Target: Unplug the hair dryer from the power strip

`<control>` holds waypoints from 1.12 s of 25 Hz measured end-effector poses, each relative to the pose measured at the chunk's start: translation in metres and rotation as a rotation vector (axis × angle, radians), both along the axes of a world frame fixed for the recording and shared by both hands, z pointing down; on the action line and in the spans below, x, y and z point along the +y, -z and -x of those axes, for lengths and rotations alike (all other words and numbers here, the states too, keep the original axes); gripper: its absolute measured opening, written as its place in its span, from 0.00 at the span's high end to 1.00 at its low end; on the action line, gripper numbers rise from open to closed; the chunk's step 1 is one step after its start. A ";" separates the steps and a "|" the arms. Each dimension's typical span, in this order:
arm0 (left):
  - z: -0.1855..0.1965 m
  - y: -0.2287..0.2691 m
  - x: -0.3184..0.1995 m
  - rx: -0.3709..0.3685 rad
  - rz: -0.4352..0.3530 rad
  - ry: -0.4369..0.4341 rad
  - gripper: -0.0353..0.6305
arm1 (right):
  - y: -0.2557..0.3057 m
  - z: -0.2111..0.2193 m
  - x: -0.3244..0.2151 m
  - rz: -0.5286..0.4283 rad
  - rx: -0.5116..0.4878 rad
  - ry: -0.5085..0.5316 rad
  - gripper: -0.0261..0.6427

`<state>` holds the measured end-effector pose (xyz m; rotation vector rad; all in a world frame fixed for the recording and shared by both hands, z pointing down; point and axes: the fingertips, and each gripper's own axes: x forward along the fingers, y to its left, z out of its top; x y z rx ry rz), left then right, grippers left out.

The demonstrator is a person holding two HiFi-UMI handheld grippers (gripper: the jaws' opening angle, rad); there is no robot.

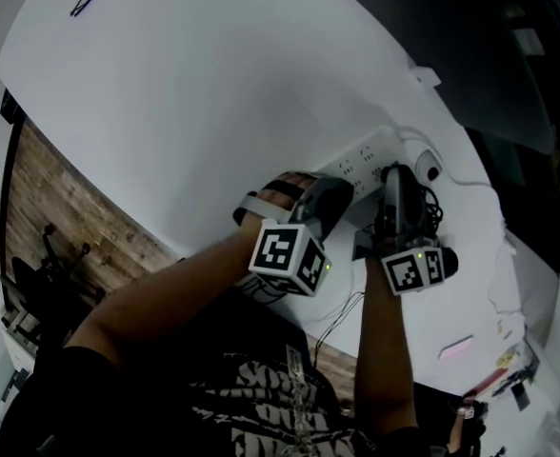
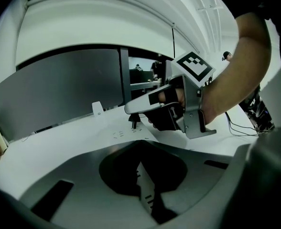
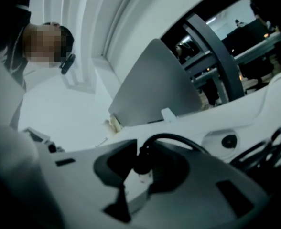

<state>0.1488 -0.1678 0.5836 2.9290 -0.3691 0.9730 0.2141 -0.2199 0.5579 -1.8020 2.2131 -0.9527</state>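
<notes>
My right tongs (image 3: 140,178) are clenched on the black plug (image 3: 143,162), gripping its body rather than the cord (image 3: 178,138), so the pull goes through the plug and not the wire. From the left gripper view, the plug's prongs (image 2: 133,121) hang bare just above the sockets. I judge the plug is out of the power strip (image 1: 361,163) and the main step is done.

My left tongs (image 1: 332,193) are closed, with nothing caught between them. In the head view they sit over the strip's near end, at about nine o'clock of the right tongs (image 1: 394,187). I read that as bracing the strip so it stays flat on the worktop (image 1: 213,93) instead of lifting with the plug, though I can't confirm they touch it.

Further out, the cord loops away toward three o'clock into a dark tangle (image 1: 429,212). A pale rounded body (image 1: 429,169) lies just beyond the strip at one o'clock. I take it for the hair dryer, but can't be sure.
</notes>
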 end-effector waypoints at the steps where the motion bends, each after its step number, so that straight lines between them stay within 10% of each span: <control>1: 0.001 0.000 0.000 0.003 0.003 0.001 0.91 | -0.001 0.000 -0.001 0.001 0.004 -0.002 0.83; 12: 0.001 -0.006 -0.002 -0.038 0.055 0.000 0.91 | -0.003 0.036 -0.004 -0.064 0.560 0.144 0.81; 21: 0.000 -0.013 -0.004 -0.048 0.044 -0.016 0.91 | -0.019 0.036 -0.003 0.011 0.651 0.130 0.79; 28: 0.003 -0.013 0.000 -0.007 0.090 -0.017 0.91 | -0.011 0.039 0.017 0.016 0.435 0.124 0.74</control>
